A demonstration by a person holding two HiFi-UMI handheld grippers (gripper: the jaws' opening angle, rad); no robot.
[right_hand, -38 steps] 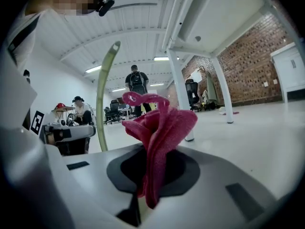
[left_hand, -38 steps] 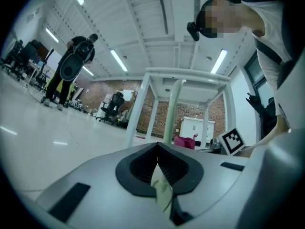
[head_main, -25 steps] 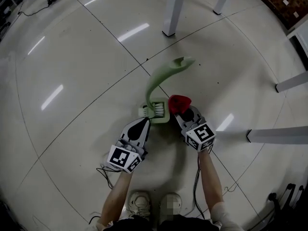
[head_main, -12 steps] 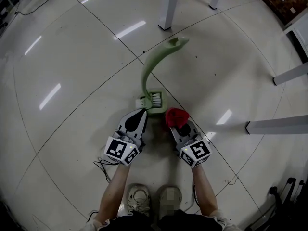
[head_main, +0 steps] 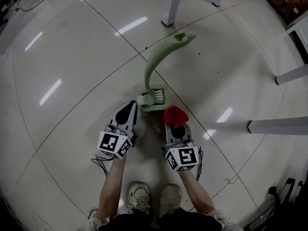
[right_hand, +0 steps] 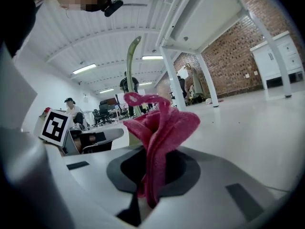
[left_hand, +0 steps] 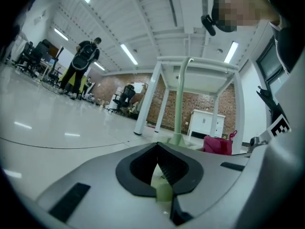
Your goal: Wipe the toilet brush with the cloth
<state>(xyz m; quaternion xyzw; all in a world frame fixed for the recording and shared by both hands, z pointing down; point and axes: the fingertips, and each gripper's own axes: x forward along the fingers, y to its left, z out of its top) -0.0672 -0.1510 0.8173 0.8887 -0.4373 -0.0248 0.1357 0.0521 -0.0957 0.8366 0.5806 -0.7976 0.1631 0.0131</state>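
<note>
Floor space lies open at the left; white table legs stand beyond and at the right. One green toilet brush stands on glossy pale tiles. Left gripper, jaws closed and empty, is just beside it. Right gripper pinches one red cloth.

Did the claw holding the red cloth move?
Yes. The right gripper, shut on the red cloth, has pulled back toward the person, away from the green toilet brush, which it was right beside.
</note>
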